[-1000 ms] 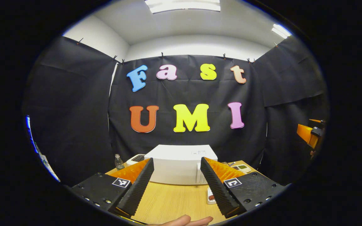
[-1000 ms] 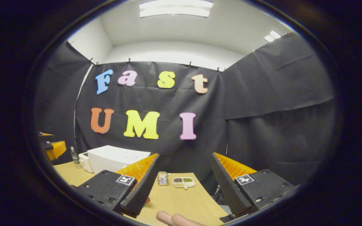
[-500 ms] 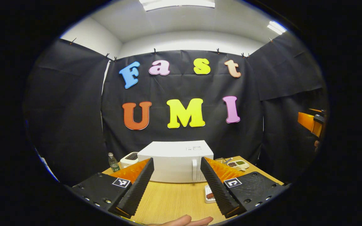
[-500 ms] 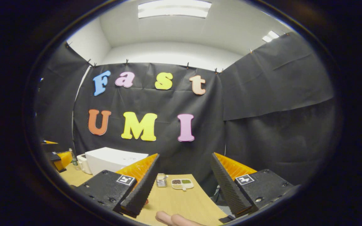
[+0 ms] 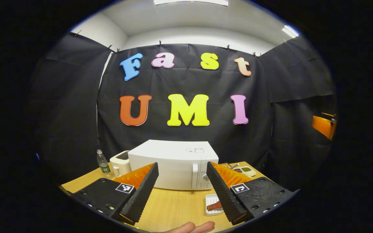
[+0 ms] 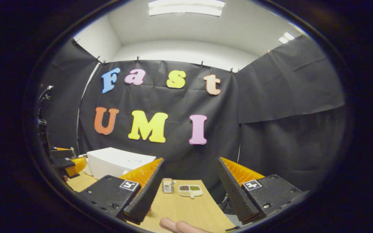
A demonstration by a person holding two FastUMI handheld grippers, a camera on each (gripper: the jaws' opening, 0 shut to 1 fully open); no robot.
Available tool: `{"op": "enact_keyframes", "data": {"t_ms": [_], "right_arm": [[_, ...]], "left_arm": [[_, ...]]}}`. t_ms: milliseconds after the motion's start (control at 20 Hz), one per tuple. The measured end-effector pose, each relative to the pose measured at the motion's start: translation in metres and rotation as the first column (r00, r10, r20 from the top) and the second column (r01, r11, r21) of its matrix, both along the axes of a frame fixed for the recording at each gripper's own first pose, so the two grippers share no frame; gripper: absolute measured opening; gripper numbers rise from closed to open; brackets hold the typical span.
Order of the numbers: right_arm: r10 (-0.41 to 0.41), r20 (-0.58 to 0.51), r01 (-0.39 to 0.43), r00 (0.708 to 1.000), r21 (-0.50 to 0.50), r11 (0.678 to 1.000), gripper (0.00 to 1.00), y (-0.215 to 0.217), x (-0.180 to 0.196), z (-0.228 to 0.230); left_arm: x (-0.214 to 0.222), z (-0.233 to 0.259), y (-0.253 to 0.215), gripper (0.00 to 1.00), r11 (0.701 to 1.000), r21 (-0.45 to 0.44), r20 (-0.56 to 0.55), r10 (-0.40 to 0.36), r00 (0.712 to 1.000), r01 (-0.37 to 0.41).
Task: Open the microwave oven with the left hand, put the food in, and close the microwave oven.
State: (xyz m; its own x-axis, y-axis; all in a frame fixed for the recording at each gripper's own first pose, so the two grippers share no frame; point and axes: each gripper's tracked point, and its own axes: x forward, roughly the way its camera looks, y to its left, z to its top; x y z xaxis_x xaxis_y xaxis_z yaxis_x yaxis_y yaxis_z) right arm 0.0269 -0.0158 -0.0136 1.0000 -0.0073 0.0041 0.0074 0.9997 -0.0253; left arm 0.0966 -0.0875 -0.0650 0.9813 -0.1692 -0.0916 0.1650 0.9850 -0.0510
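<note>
A white microwave oven (image 5: 173,165) stands on the wooden table (image 5: 170,207) with its door shut; its handle and knobs are on its right side. In front of it lies a small white tray of reddish food (image 5: 213,205). My left gripper (image 5: 181,191) hangs open above the table, short of the microwave, with nothing between its fingers. In the right gripper view the microwave (image 6: 115,161) sits at the far left. My right gripper (image 6: 189,189) is open and empty over the table's right part. The left gripper (image 6: 65,160) shows at that view's left edge.
A white toaster (image 5: 120,163) and a small water bottle (image 5: 102,160) stand left of the microwave. A divided dish (image 6: 190,190) with dark and green contents and a small metal rack (image 6: 167,185) lie at the table's far right. Black cloth walls close in all around.
The left gripper view has shifted so that the microwave's front, the toaster and the food tray show more fully and lower. The right gripper has barely moved. Both stay open.
</note>
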Motion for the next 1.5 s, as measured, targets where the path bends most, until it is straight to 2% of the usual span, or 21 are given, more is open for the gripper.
{"op": "enact_keyframes", "data": {"t_ms": [50, 400, 650, 750, 800, 850, 900, 950, 1000, 1050, 1100, 1150, 1200, 1250, 1300, 1350, 1400, 1450, 1500], "right_arm": [[0.007, -0.007, -0.007, 1.0, 0.002, 1.0, 1.0, 0.002, 0.002, -0.003], [-0.014, -0.011, 0.015, 1.0, 0.053, 0.998, 1.0, -0.008, 0.005, -0.008], [-0.039, 0.041, 0.037, 0.998, 0.035, 0.999, 1.0, -0.014, -0.008, 0.002], [-0.042, 0.057, 0.04, 0.997, 0.04, 0.998, 1.0, -0.016, -0.014, 0.004], [-0.044, 0.069, 0.041, 0.997, 0.039, 0.998, 0.92, -0.017, -0.015, 0.005], [-0.047, 0.08, 0.044, 0.996, 0.04, 0.998, 0.92, -0.018, -0.016, 0.007], [-0.051, 0.088, 0.048, 0.995, 0.04, 0.998, 0.92, -0.02, -0.018, 0.005], [-0.052, 0.091, 0.049, 0.994, 0.038, 0.998, 1.0, -0.02, -0.018, 0.004], [-0.052, 0.09, 0.049, 0.995, 0.032, 0.998, 1.0, -0.019, -0.018, 0.001], [-0.057, 0.086, 0.055, 0.995, 0.025, 0.998, 1.0, -0.02, -0.017, -0.004], [-0.065, 0.082, 0.063, 0.995, 0.017, 0.998, 0.92, -0.023, -0.016, -0.006], [-0.064, 0.088, 0.064, 0.994, 0.007, 0.998, 1.0, -0.022, -0.017, -0.008], [-0.065, 0.095, 0.065, 0.993, -0.003, 0.998, 1.0, -0.021, -0.017, -0.008], [-0.069, 0.098, 0.07, 0.993, -0.015, 0.997, 0.92, -0.022, -0.018, -0.01], [-0.07, 0.102, 0.074, 0.992, -0.029, 0.997, 0.92, -0.021, -0.017, -0.014], [-0.074, 0.105, 0.079, 0.992, -0.042, 0.996, 1.0, -0.021, -0.017, -0.015], [-0.08, 0.107, 0.086, 0.991, -0.052, 0.995, 1.0, -0.023, -0.016, -0.017], [-0.085, 0.107, 0.092, 0.991, -0.058, 0.994, 1.0, -0.023, -0.016, -0.018], [-0.088, 0.103, 0.094, 0.991, -0.061, 0.994, 0.92, -0.022, -0.014, -0.022]], "left_arm": [[0.012, -0.011, -0.005, 0.92, 1.0, -0.004, -0.014, -0.015, 1.0, 0.015], [0.107, -0.076, -0.042, 0.93, 0.994, -0.035, -0.043, -0.102, 0.994, 0.101], [0.153, -0.148, -0.06, 0.91, 0.989, -0.063, -0.154, -0.14, 0.978, 0.132], [0.163, -0.164, -0.067, 0.87, 0.986, -0.07, -0.169, -0.16, 0.973, 0.15], [0.168, -0.168, -0.071, 0.71, 0.984, -0.064, -0.158, -0.172, 0.972, 0.164], [0.173, -0.173, -0.071, 0.81, 0.986, -0.051, -0.152, -0.165, 0.974, 0.159], [0.18, -0.176, -0.071, 0.77, 0.987, -0.037, -0.134, -0.159, 0.978, 0.155], [0.183, -0.18, -0.077, 0.6, 0.985, -0.038, -0.134, -0.175, 0.975, 0.171], [0.188, -0.183, -0.08, 0.66, 0.984, -0.035, -0.127, -0.179, 0.976, 0.176], [0.19, -0.186, -0.086, 0.63, 0.98, -0.029, -0.132, -0.199, 0.971, 0.197], [0.193, -0.189, -0.09, 0.52, 0.977, -0.033, -0.133, -0.212, 0.968, 0.209], [0.193, -0.189, -0.091, 0.49, 0.976, -0.026, -0.133, -0.217, 0.967, 0.216], [0.194, -0.191, -0.095, 0.3, 0.974, -0.032, -0.131, -0.225, 0.966, 0.222], [0.197, -0.191, -0.093, 0.43, 0.978, -0.03, -0.126, -0.21, 0.969, 0.208], [0.198, -0.188, -0.086, 0.43, 0.983, -0.006, -0.116, -0.182, 0.977, 0.182], [0.202, -0.189, -0.086, 0.21, 0.984, -0.024, -0.116, -0.179, 0.977, 0.177], [0.202, -0.192, -0.09, 0.26, 0.985, -0.023, -0.117, -0.175, 0.978, 0.174], [0.2, -0.192, -0.089, 0.26, 0.986, -0.023, -0.115, -0.17, 0.979, 0.168], [0.198, -0.189, -0.085, 0.23, 0.986, -0.014, -0.119, -0.165, 0.979, 0.164]]}}
